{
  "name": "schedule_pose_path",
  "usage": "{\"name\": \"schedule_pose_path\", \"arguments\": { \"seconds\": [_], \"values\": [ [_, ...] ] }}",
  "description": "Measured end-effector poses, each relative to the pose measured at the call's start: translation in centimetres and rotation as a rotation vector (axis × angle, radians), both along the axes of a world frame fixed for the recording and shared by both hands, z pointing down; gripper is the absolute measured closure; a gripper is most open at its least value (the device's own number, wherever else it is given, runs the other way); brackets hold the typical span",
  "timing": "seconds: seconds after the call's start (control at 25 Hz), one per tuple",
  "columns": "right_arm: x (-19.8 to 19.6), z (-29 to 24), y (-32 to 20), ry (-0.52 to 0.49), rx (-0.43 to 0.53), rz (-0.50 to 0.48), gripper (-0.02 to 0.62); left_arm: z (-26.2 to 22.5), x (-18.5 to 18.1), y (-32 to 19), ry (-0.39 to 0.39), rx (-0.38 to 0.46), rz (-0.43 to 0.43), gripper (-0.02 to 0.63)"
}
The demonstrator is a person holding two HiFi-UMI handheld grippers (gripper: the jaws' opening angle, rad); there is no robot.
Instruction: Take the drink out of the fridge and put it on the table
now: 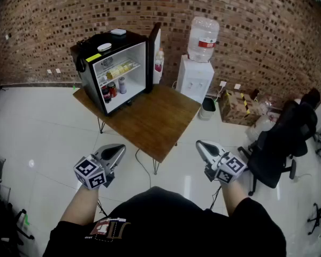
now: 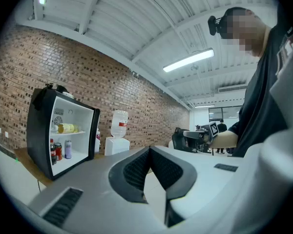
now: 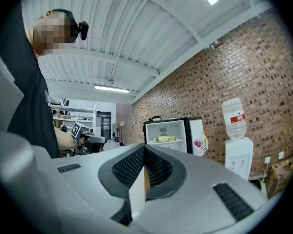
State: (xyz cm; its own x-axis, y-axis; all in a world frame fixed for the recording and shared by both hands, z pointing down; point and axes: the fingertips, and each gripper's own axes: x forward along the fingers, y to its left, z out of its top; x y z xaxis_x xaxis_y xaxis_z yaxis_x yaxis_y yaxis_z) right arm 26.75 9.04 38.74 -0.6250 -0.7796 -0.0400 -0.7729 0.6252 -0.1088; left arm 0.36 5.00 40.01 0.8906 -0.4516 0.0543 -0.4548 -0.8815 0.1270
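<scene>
A small black fridge (image 1: 115,68) stands on the wooden table (image 1: 155,119) with its door (image 1: 154,51) swung open. On its bottom shelf stand three drink cans (image 1: 112,90), also seen in the left gripper view as cans (image 2: 59,150). A yellow pack (image 1: 120,68) lies on the upper shelf. My left gripper (image 1: 119,150) and right gripper (image 1: 200,144) hang side by side well short of the table, both shut and empty. In the right gripper view the fridge (image 3: 173,130) shows far off.
A white water dispenser (image 1: 196,74) with a bottle (image 1: 204,38) stands behind the table's right end. A black office chair (image 1: 281,146) and a cardboard box (image 1: 238,107) are at the right. A brick wall (image 1: 257,31) closes the back. Shiny white floor (image 1: 43,127) surrounds the table.
</scene>
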Motion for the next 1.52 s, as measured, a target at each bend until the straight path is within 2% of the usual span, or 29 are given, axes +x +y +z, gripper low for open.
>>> {"name": "schedule_pose_path", "arguments": {
  "seconds": [0.16,0.32,0.44,0.72,0.88,1.04,1.32,1.52],
  "values": [
    [3.3,-1.8,-1.5,0.016,0.046,0.052,0.591,-0.5,1.3,-1.5,0.022,-0.013,-0.007,0.614],
    [3.5,-3.0,-4.5,0.023,0.072,0.085,0.591,-1.2,0.5,-4.6,0.026,0.000,-0.018,0.614],
    [1.2,-3.6,-8.2,0.046,0.088,0.109,0.591,-2.0,-2.3,-8.2,0.032,0.014,-0.020,0.614],
    [-7.4,-4.0,-18.4,0.125,0.100,0.159,0.591,-2.8,-10.8,-16.5,0.046,0.001,-0.022,0.614],
    [-11.4,-3.6,-23.0,0.169,0.105,0.139,0.591,-2.3,-13.3,-20.2,0.064,-0.028,-0.051,0.614],
    [-12.8,-1.8,-27.1,0.222,0.099,0.083,0.589,-0.6,-12.7,-22.2,0.049,-0.048,-0.082,0.614],
    [-10.5,1.9,-35.4,0.214,0.100,-0.035,0.589,1.8,-8.0,-24.7,-0.006,-0.075,-0.179,0.614],
    [-10.8,4.1,-39.1,0.211,0.081,-0.105,0.581,3.2,-6.3,-24.4,-0.028,-0.096,-0.214,0.614]
  ]
}}
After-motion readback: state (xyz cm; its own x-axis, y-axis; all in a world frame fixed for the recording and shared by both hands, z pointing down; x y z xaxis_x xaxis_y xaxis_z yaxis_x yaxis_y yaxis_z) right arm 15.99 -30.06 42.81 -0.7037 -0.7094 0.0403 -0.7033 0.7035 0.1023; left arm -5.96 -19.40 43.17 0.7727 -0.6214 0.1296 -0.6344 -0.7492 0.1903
